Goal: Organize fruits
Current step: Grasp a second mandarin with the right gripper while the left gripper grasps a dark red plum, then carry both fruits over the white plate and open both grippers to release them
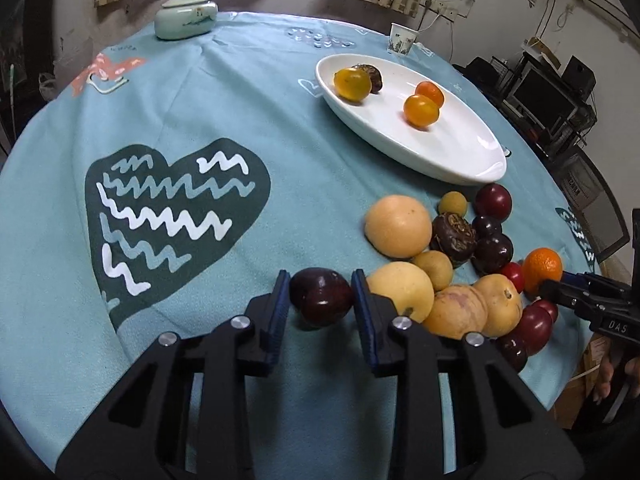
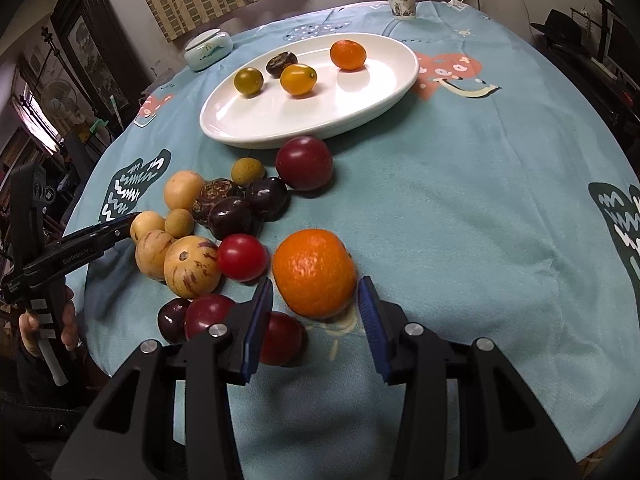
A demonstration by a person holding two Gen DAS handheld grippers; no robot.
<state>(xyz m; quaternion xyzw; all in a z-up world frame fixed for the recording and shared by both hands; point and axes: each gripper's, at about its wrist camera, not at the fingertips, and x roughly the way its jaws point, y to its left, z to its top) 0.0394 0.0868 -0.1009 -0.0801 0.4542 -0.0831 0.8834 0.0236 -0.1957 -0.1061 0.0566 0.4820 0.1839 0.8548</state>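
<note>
**Both grippers closed on fruit beside the pile**

Fingers first: the left gripper (image 1: 321,300) has its blue pads pressed to both sides of a dark plum (image 1: 321,295) at the near left edge of the fruit pile. The right gripper (image 2: 316,300) has its pads against the flanks of an orange (image 2: 314,273), which sits on the cloth at the pile's right side.

Largest to smallest:

- Table (image 1: 52,320), round, under a light blue cloth (image 2: 460,200) printed with dark green hearts and pink figures.
- Plate (image 2: 248,120), white and oval, lies past the pile and well apart from both grippers. It holds four small fruits: two yellow-orange ones, a brighter orange one and a dark wrinkled one.
- Jar (image 1: 186,16), pale green with a lid, stands at the far edge.
- Pile of fruit between plate and grippers: pale yellow rounds, streaked tan ones, dark plums, a red tomato (image 2: 242,257) just left of the orange, and small tan balls.
- Cup (image 2: 400,2), paper, stands at the far edge behind the plate.
</note>
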